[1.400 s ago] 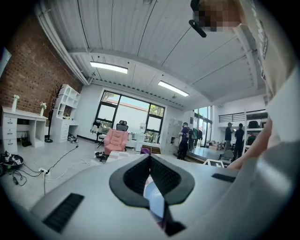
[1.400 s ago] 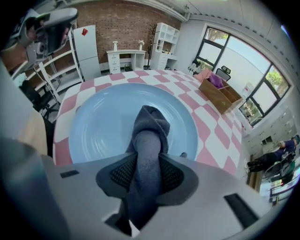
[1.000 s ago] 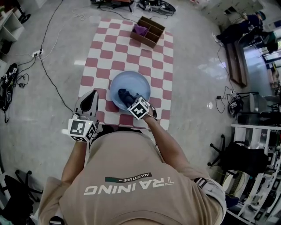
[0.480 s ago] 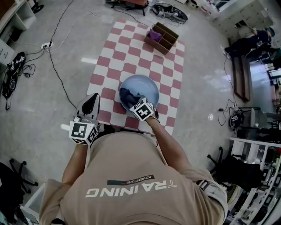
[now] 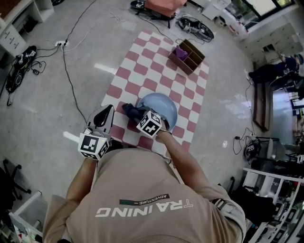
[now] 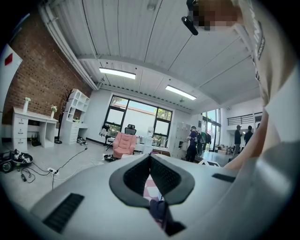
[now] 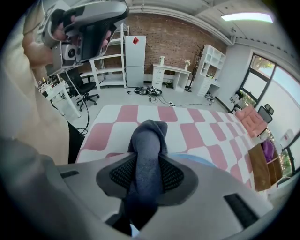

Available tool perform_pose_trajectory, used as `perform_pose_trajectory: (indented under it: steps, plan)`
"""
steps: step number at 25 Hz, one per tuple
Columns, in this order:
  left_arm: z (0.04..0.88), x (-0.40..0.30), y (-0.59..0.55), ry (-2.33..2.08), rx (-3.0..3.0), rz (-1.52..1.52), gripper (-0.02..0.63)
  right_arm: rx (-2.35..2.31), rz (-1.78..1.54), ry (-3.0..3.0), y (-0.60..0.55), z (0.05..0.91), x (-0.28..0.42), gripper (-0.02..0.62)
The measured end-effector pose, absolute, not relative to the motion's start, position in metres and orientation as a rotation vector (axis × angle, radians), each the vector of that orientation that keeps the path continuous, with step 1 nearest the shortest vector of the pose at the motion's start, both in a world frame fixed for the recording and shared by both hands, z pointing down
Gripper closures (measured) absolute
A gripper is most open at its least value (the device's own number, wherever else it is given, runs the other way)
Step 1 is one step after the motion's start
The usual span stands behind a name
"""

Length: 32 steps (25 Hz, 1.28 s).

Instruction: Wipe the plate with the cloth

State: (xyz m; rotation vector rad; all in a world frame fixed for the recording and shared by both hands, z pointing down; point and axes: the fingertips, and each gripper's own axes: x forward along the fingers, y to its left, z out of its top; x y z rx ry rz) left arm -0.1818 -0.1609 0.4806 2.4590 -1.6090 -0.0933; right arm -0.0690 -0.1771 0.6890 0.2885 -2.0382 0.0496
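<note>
A light blue plate (image 5: 161, 105) lies on the red-and-white checked mat (image 5: 142, 71), near its front edge. My right gripper (image 5: 137, 114) points steeply down at the plate's left rim, shut on a dark blue cloth (image 5: 131, 110). In the right gripper view the cloth (image 7: 148, 138) sticks out past the jaws of the right gripper (image 7: 147, 161), over the mat, and a sliver of the plate (image 7: 199, 160) shows behind. My left gripper (image 5: 107, 110) hovers level over the mat's left front corner, away from the plate. In its own view the left gripper (image 6: 150, 158) has its tips together, holding nothing.
A wooden compartment box (image 5: 186, 56) with a purple item (image 5: 180, 52) sits at the mat's far right. Cables and a power strip (image 5: 61, 43) run over the floor to the left. A pink chair (image 5: 164, 5) stands beyond the mat; shelving lines the right.
My right gripper has dragged the cloth leftward from the plate's middle to its left rim and rolled. The left gripper has stayed by the mat's left front corner.
</note>
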Motion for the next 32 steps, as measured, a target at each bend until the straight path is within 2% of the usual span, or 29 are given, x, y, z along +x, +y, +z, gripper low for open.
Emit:
perform_pose_trajectory:
  steps: [11, 22, 32]
  plan:
    - [0.480, -0.202, -0.168, -1.674, 2.405, -0.081, 0.594, 0.413, -0.005, -2.010, -0.258, 0.692, -0.057, 0.460]
    - [0.466, -0.189, -0.184, -1.615, 2.461, -0.060, 0.594, 0.714, 0.129, -1.896, -0.323, 0.686, 0.036, 0.459]
    - [0.464, -0.152, -0.185, -1.452, 2.555, -0.011, 0.594, 0.891, 0.291, -1.808, -0.287, 0.680, 0.143, 0.460]
